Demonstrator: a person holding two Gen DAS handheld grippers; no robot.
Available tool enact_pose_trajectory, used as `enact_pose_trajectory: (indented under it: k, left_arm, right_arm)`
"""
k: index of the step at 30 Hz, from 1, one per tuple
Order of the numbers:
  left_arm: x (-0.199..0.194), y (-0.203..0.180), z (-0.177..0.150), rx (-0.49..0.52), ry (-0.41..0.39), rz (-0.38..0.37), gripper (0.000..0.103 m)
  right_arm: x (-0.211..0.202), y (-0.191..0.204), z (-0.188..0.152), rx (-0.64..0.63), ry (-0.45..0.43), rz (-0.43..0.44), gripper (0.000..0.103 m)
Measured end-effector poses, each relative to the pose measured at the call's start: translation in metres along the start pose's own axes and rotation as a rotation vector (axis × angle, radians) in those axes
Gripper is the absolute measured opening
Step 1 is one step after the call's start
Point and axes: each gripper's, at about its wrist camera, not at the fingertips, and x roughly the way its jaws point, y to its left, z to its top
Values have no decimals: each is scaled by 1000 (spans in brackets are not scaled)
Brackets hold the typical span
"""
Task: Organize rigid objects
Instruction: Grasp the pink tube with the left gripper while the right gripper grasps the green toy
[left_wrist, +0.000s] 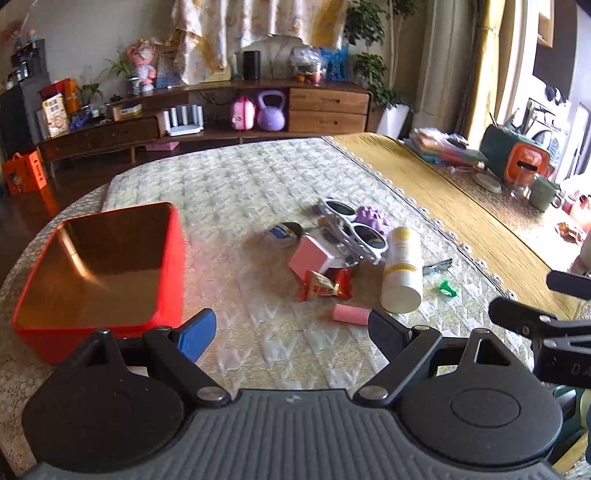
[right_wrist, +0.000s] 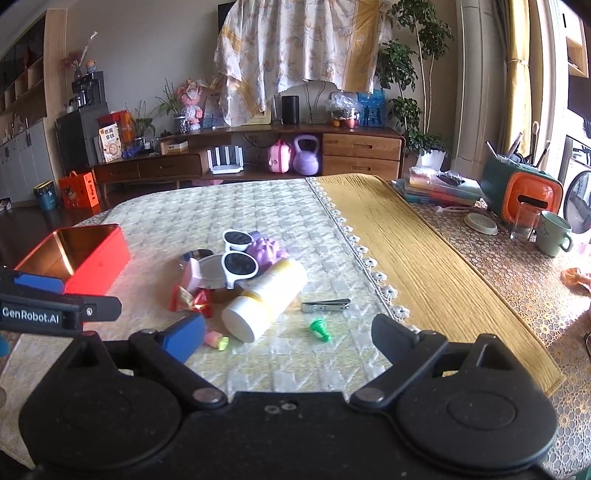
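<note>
A pile of small objects lies on the quilted cloth: white sunglasses, a purple knobbly toy, a white and yellow bottle on its side, a pink box, red snack packets, a pink eraser, a tape roll, nail clippers and a green piece. An open red tin stands to the left. My left gripper is open, short of the pile. My right gripper is open too, nothing between its fingers.
A yellow runner crosses the table to the right. Beyond it stand a green mug, a glass, stacked books and an orange and green holder. A wooden sideboard lines the back wall.
</note>
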Motion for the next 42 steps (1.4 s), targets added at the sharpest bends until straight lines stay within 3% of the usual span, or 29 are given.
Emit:
enact_pose_trajectory:
  k: [12, 20, 32, 37, 42]
  left_arm:
    - [63, -51, -10, 147, 44, -78, 90]
    - [91, -58, -12, 172, 71, -94, 90]
    - [108, -59, -13, 173, 74, -59, 90]
    - [109, -59, -12, 167, 82, -75, 71]
    - [107, -60, -13, 174, 80, -81, 59]
  right_arm:
    - [61, -35, -8, -22, 103, 36, 79]
    - [93, -36, -12, -46, 149, 46, 64]
    - [113, -34, -13, -61, 165, 70, 38]
    - [114, -33, -12, -74, 157, 64, 31]
    - [114, -29, -13, -98, 151, 57, 19]
